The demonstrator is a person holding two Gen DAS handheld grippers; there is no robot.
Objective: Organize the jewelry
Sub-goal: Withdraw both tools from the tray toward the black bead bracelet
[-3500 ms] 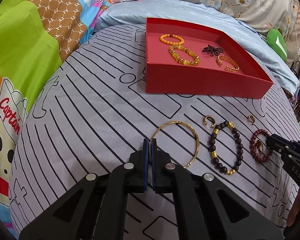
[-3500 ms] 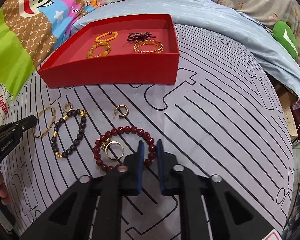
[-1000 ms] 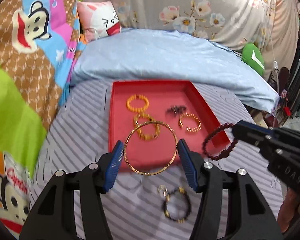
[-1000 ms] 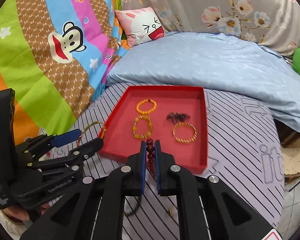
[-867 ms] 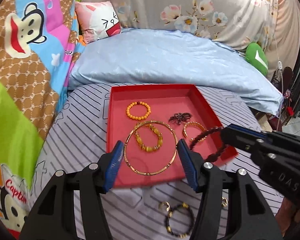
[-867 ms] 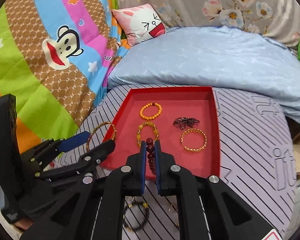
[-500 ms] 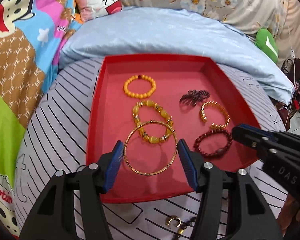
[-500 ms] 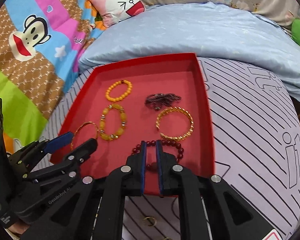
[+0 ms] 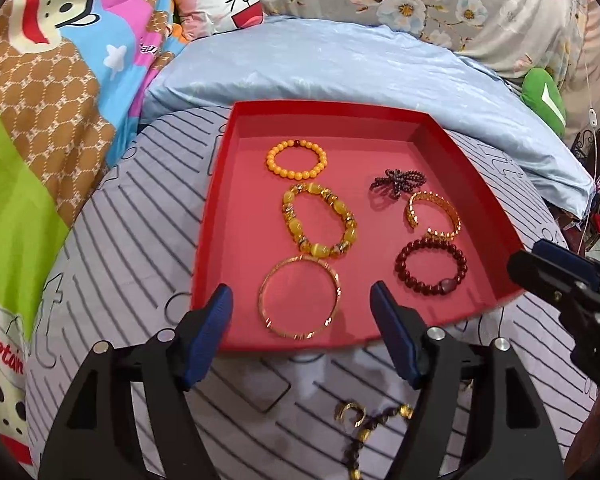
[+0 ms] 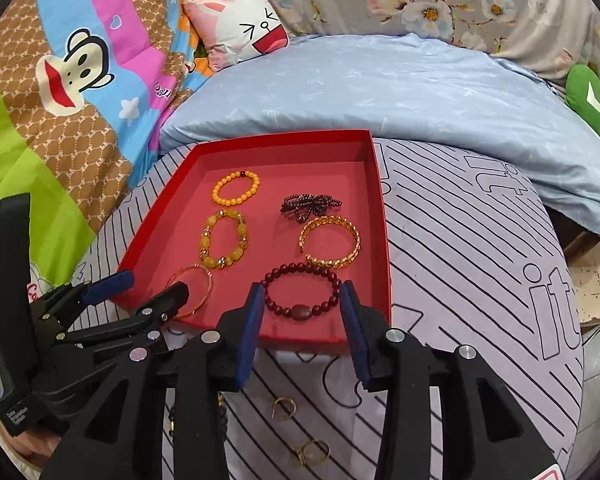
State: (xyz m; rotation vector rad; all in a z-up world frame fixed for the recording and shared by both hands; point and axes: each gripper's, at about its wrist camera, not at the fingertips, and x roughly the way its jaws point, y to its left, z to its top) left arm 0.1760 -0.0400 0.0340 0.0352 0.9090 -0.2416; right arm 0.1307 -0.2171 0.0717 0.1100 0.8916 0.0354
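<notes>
Bracelets lie flat in the red tray [image 9: 220, 184]: gold bangle [image 9: 299, 298] between the left gripper [image 9: 301, 307]'s opening jaws, dark red bead bracelet [image 10: 302, 290] between the right gripper [image 10: 302, 308]'s, both untouched, apparently just dropped for sorting.

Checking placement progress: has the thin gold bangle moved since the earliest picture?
Yes. The gold bangle went from the striped sheet into the red tray.
</notes>
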